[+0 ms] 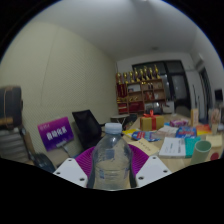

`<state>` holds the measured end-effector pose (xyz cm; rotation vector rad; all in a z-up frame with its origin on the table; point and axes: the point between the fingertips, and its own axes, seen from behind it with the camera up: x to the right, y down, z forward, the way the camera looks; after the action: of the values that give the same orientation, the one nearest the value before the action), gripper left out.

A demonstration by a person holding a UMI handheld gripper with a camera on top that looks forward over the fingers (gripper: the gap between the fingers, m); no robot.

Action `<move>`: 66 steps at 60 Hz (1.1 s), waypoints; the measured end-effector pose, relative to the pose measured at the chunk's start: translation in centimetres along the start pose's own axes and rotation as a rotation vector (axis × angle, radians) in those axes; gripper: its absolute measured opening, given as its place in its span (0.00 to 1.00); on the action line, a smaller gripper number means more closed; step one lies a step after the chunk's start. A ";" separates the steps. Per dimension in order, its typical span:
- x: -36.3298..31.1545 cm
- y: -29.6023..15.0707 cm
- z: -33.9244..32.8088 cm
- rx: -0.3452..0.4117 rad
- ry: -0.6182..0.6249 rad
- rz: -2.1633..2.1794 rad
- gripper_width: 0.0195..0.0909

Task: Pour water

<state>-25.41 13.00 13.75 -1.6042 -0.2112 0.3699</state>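
Item one: your gripper (112, 170), held up off the table, its two fingers with purple pads (88, 158) showing at either side of a clear plastic water bottle (111, 158). Both pads press against the bottle's sides, so your tongs are clenched on it. The bottle stands upright between the fingers, white cap (113, 128) on, a pale label band round its lower body. Item two: a cluttered wooden table (152, 146) beyond and to the right of the bottle, carrying papers (173, 147), a green cup (203, 150), small boxes and assorted colourful oddments too small to name. Item three: a black office chair (87, 126) just beyond the bottle to the left. Item four: a purple sign (54, 132) with white lettering, unreadable, against the cream wall (50, 70). Item five: a red shelf unit (133, 95) at the far wall, gold trophies (140, 73) ranged along its top.
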 end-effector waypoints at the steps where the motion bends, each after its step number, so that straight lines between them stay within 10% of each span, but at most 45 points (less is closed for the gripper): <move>1: 0.8 -0.3 0.1 0.004 -0.015 0.035 0.40; 15: 8.8 -7.9 -3.0 0.098 -0.103 0.850 0.40; 38: 15.7 -7.9 -7.9 0.118 -0.259 1.954 0.41; 66: 13.8 -9.0 -12.0 0.088 -0.325 1.902 0.41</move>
<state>-7.43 7.37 21.59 -1.1720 1.1805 2.0059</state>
